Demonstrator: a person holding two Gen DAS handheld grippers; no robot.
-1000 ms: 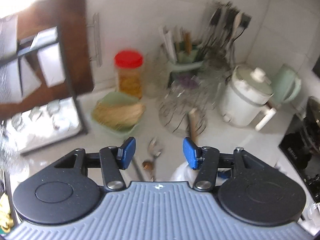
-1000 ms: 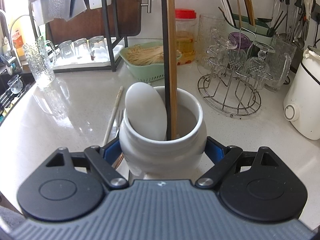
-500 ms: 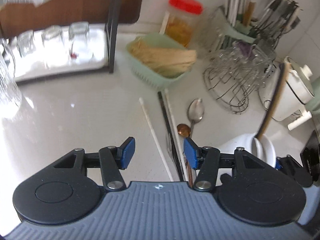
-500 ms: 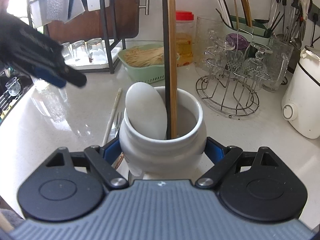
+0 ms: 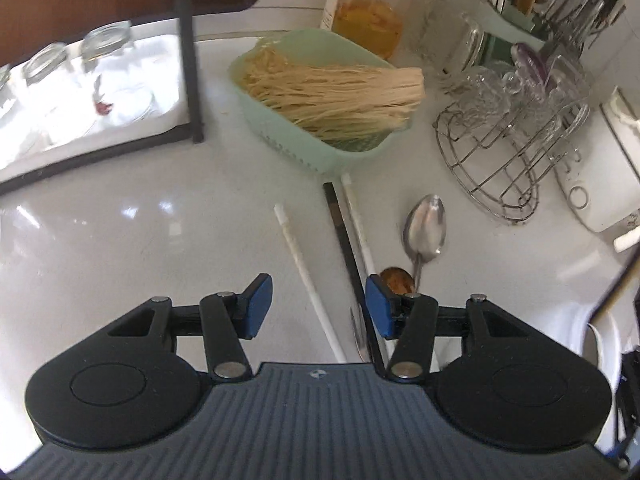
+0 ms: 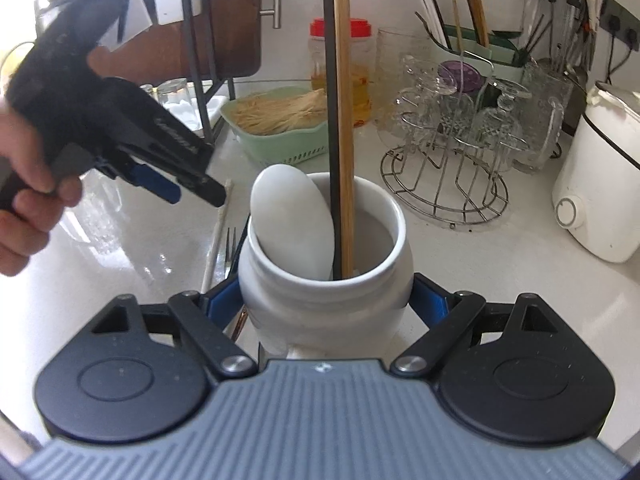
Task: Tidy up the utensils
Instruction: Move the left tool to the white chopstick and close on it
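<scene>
My right gripper [image 6: 326,304] is shut on a white ceramic jar [image 6: 320,320], its blue pads pressing both sides. The jar holds a white spoon [image 6: 292,224], a black chopstick [image 6: 330,120] and a wooden chopstick [image 6: 343,120]. My left gripper [image 5: 318,300] hangs low over loose utensils on the counter, jaws closing. A white chopstick [image 5: 304,276] lies below, between the jaws, untouched. To its right lie a black chopstick [image 5: 344,236], another white chopstick [image 5: 358,228], a silver spoon [image 5: 426,226] and a small copper spoon [image 5: 396,280]. A hand holds the left gripper [image 6: 188,188] left of the jar.
A green basket [image 5: 320,156] of dry noodles stands behind the utensils, with a red-lidded jar [image 5: 372,20] beyond it. A wire rack [image 5: 512,160] of glasses is at the right, a white appliance [image 6: 596,184] further right. A black-framed shelf [image 5: 188,60] with glasses is at the left. A fork [image 6: 231,248] lies beside the jar.
My left gripper has dropped toward the counter and tilted down over the loose utensils, coming into the right wrist view at the left. The right gripper and jar have not moved.
</scene>
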